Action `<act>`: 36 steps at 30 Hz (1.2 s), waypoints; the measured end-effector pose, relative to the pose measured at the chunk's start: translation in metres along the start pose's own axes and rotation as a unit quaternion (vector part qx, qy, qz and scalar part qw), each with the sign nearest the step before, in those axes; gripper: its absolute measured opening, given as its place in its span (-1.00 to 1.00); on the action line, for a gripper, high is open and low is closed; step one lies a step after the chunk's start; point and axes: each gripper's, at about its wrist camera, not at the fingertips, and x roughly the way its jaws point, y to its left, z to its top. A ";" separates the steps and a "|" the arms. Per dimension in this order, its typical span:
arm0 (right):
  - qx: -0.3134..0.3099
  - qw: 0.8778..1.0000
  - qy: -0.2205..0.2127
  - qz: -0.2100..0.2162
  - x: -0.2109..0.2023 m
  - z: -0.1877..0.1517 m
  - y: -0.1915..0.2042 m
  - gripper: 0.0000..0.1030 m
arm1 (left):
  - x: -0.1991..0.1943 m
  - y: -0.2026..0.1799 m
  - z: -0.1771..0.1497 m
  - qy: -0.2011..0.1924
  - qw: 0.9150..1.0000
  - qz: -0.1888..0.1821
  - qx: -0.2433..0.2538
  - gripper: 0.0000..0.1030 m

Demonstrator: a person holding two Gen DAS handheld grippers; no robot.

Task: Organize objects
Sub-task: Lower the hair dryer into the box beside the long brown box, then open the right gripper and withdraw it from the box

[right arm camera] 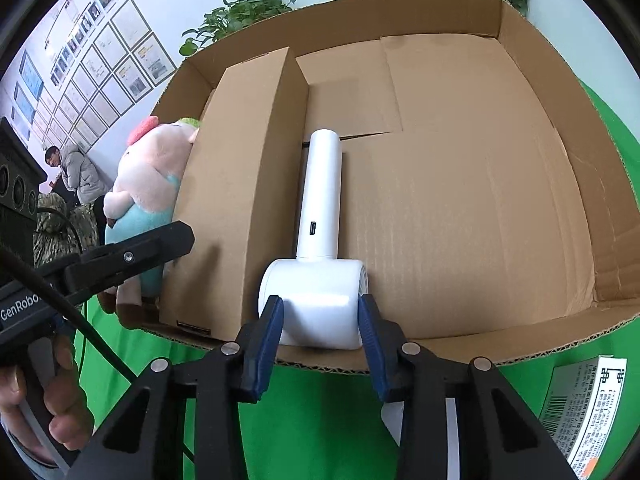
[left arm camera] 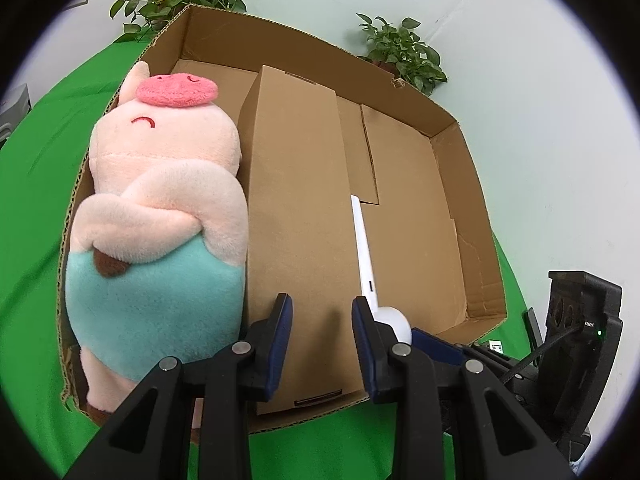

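Left wrist view
- Left gripper (left arm camera: 322, 316): pointed down over the near wall of the cardboard tray (left arm camera: 476, 184); blue-padded jaws nearly closed, nothing between them, hovering above the inner box.
- Inner box (left arm camera: 296, 208): tall brown carton lying lengthwise in the tray, left of centre.
- Plush pig (left arm camera: 160, 216): pink, teal shorts, lying wedged between the inner box and the tray's left wall, snout towards the far end.
- White handheld fan (left arm camera: 366, 256): seen edge-on, a thin white strip just right of the inner box, its head at the near wall.
- Right gripper (left arm camera: 436, 346): only one blue pad and black body visible, low right, beside the fan's head.
- Shown here alone: full length of the pig; two potted plants (left arm camera: 400, 52) behind the tray.

Right wrist view
- Right gripper (right arm camera: 320, 320): angled downward at the tray's near wall; pads pressed on both sides of the fan's round head.
- White handheld fan (right arm camera: 320, 216): broadside, handle pointing away, lying on the tray floor against the inner box's right side.
- Left gripper (right arm camera: 132, 256): black finger seen from the side, over the pig's lower half; hand (right arm camera: 44, 408) grasping its handle, lower left.
- Shown here alone: printed carton (right arm camera: 584, 412) on the green cloth (right arm camera: 320, 420), outside the tray, lower right; framed papers (right arm camera: 100, 68) on the wall; seated person (right arm camera: 74, 172) in the background.
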 end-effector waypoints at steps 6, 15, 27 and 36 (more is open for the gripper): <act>-0.006 1.000 -0.006 -0.005 0.003 -0.001 0.007 -0.32 | -0.001 -0.002 -0.006 -0.001 1.000 -0.009 -0.010 -0.43; -0.045 0.997 -0.052 -0.031 -0.019 -0.013 0.013 0.56 | -0.004 -0.013 -0.020 -0.003 1.000 0.004 0.001 -0.43; -0.135 0.971 -0.185 -0.062 -0.103 -0.096 0.004 0.99 | -0.074 -0.071 -0.062 -0.225 0.956 0.160 0.098 0.70; -0.133 0.970 -0.203 -0.021 -0.126 -0.134 -0.012 0.99 | -0.070 -0.076 -0.086 -0.215 0.953 0.192 0.097 0.70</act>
